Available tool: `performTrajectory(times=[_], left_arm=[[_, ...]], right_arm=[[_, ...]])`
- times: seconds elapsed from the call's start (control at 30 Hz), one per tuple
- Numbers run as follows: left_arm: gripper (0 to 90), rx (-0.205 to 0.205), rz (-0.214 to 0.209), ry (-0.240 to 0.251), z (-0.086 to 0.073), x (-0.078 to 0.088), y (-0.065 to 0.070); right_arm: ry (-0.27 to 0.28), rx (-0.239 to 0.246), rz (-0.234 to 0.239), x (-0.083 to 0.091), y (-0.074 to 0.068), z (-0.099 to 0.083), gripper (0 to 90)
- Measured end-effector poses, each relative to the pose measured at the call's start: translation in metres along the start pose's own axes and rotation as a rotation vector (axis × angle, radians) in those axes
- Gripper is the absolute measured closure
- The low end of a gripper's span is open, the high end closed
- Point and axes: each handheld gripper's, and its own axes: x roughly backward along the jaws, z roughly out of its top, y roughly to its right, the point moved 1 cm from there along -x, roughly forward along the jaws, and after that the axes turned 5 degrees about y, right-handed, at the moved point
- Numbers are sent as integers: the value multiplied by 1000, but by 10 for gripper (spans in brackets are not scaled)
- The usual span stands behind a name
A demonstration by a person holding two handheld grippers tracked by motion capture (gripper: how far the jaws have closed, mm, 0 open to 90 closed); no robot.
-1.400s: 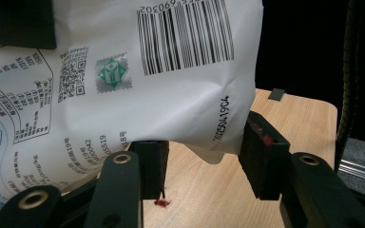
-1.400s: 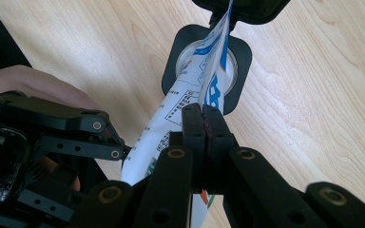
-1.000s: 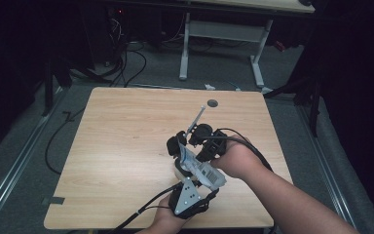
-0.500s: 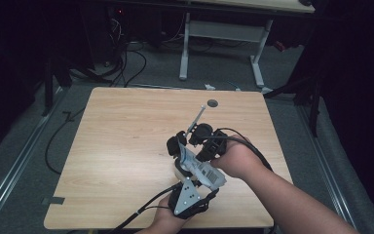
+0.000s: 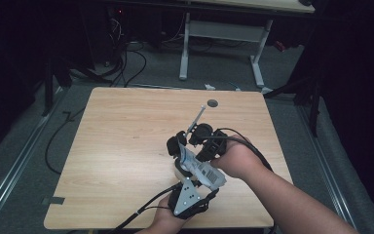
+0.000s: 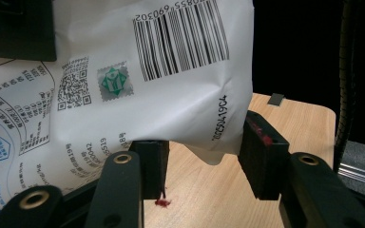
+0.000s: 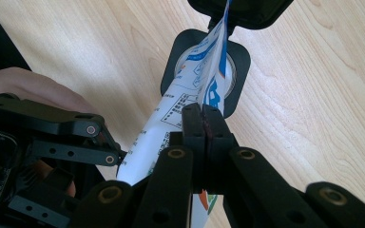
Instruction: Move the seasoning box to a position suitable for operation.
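Observation:
A white printed pouch [image 5: 202, 169] with a barcode hangs over the table's near right part, between both grippers. In the left gripper view the pouch [image 6: 161, 85] has its lower end wedged between the two black pads of my left gripper [image 6: 204, 156], which is shut on it. My right gripper [image 7: 203, 118] has its jaws pressed together on the thin side seam of the pouch [image 7: 190, 90]. From above, the left gripper [image 5: 187, 173] comes from the near edge and the right gripper [image 5: 192, 155] from the right. A black clip-like part [image 7: 237, 9] sits on the pouch's far end.
Under the pouch a black square holder with a white ring [image 7: 171, 61] rests on the wooden table [image 5: 126, 146]. A thin grey rod [image 5: 197, 117] sticks up behind the grippers, near a round grey spot [image 5: 212, 103]. Cables and a desk frame [image 5: 185, 53] lie beyond the far edge.

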Motion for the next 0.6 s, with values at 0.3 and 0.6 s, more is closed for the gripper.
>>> performTrajectory(times=[0.3, 0.6], left_arm=[[567, 0, 1, 2, 1, 0, 0], [568, -1, 2, 4, 1, 1, -1]], right_arm=[[-1, 4, 0, -1, 0, 1, 900], [-3, 6, -4, -1, 0, 2, 900]])
